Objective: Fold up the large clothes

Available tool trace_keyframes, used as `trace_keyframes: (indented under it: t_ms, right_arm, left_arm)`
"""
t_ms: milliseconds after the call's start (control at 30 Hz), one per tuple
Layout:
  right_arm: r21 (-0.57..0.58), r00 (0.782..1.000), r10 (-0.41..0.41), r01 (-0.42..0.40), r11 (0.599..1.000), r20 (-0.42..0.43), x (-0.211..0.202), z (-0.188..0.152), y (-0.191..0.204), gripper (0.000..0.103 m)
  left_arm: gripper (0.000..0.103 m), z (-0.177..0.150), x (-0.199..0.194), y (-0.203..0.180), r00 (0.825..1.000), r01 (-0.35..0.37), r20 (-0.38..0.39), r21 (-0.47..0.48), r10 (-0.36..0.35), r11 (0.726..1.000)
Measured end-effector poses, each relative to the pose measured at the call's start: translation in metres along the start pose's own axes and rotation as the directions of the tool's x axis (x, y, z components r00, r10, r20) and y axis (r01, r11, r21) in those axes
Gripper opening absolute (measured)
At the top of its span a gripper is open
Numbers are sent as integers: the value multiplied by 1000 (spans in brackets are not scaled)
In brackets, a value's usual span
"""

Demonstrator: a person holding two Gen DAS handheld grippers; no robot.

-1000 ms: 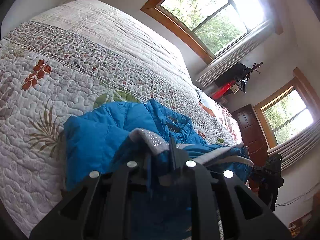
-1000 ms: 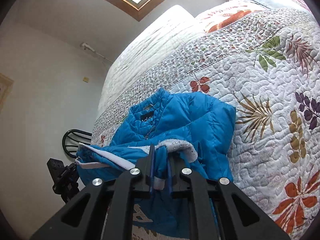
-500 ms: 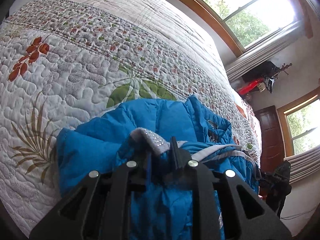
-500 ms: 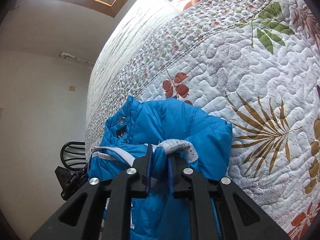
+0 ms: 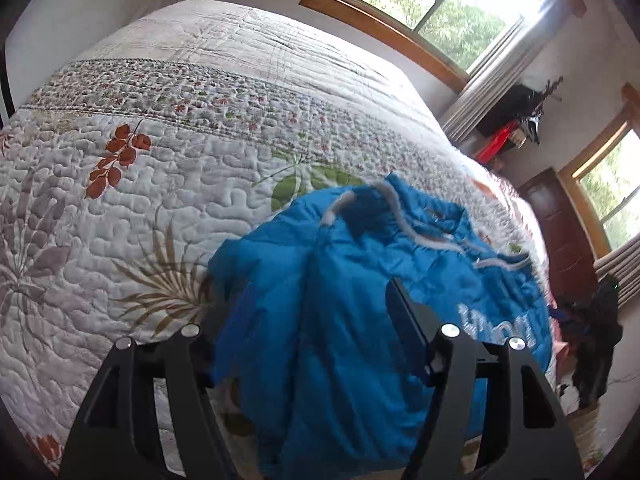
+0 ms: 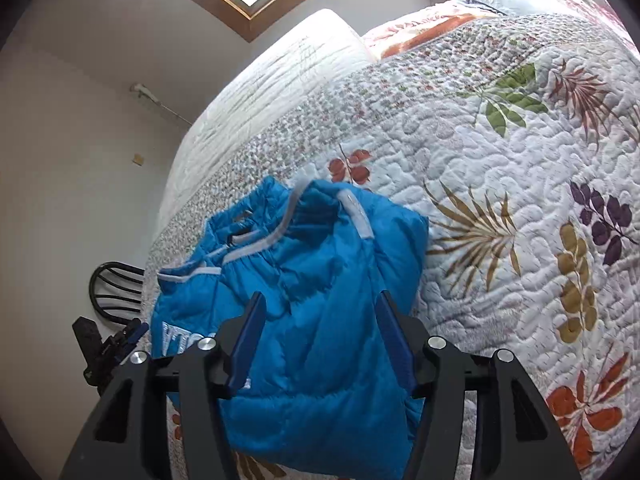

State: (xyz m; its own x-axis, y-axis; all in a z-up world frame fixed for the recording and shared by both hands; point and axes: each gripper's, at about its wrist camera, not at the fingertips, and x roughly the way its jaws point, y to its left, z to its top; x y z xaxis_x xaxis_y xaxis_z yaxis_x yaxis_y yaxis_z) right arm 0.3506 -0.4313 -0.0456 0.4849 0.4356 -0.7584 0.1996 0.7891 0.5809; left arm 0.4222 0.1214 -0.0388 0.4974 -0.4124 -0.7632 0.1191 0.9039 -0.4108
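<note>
A bright blue puffer jacket (image 5: 360, 320) lies bunched on the quilted bedspread (image 5: 180, 168), near the bed's close edge. It is doubled over on itself: the quilted back faces up, a pale grey hem band (image 6: 356, 216) curls across the far side, and white lettering (image 5: 496, 328) shows on the part toward the bed's edge.

The left gripper (image 5: 304, 332) has just been opening; its jaws now stand wide apart, with the jacket's padded fabric lying between and below them, and neither pad visibly presses on it. The right gripper (image 6: 320, 332) has likewise just been opening; its blue-edged fingers (image 6: 248, 340) are spread over the same heap, the cloth loose between them, nothing pinched.

Around the jacket, the bedspread carries printed leaves in rust, tan, green and purple. In the left wrist view a wood-framed window (image 5: 432, 12) and a dark wooden door (image 5: 560, 232) stand beyond the bed. In the right wrist view a black chair back (image 6: 116, 288) sits against the white wall beside the bed.
</note>
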Motion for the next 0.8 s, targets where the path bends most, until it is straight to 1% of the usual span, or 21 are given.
trace_keyframes:
  t_ms: [67,133,200,233,267,300,333,367,400,433,467,500,600,700,733,800]
  right_arm:
    - [-6,999,-46,46,999,-13,7,-11,1,58]
    - [-26,996,-92,92,995,-9,14,-19,7,56]
    - [-58,986,-169,170,984,13,18,-24,16,47]
    - [-77,977,-213,214,974,23,21,-26,22,39]
    - [-97,966,-256,259,961,37,22,-28,28,32]
    - [-110,957,-286,290,951,49,22,-30,32,28]
    - [-119,950,-306,311,943,62,22,-32,36,20]
    - [-123,946,-316,323,938,78,21,-35,40,15]
    - [-121,943,-318,328,937,95,18,-37,43,13]
    - [-116,942,-315,328,938,115,14,-39,45,11]
    - [-110,941,-310,325,939,134,9,-41,47,9]
    - [-105,941,-303,320,942,151,4,-43,50,9]
    - [-96,948,-255,277,956,191,-14,-46,59,8]
    - [-104,956,-194,221,970,222,-28,-41,66,7]
    - [-106,956,-185,214,971,229,-30,-38,68,7]
    - [-99,954,-183,211,972,236,-31,-27,69,7]
  left_arm:
    - [66,-11,6,2,999,35,-20,32,-34,999]
    - [66,-20,9,-5,998,61,-19,68,-60,996]
    - [68,-27,13,-18,998,67,-25,119,-64,991]
    - [68,-29,15,-24,998,54,-27,140,-50,989]
    - [68,-30,17,-31,1000,25,-22,166,-21,986]
    - [67,-32,19,-36,1000,7,-19,190,-3,982]
    - [61,-34,20,-40,1000,-15,-15,208,19,978]
    - [44,-36,22,-45,999,-47,-9,226,51,973]
    - [32,-37,21,-48,998,-61,-3,238,63,969]
    - [27,-38,19,-51,998,-65,11,243,64,968]
    - [19,-38,14,-53,998,-63,24,239,59,969]
    - [15,-38,8,-55,998,-58,42,231,50,971]
    - [11,-40,-17,-64,992,-56,125,238,27,970]
    - [11,-40,-40,-77,977,-63,212,247,10,967]
    - [11,-38,-44,-78,972,-69,236,243,10,967]
    - [11,-30,-43,-77,966,-79,259,228,18,970]
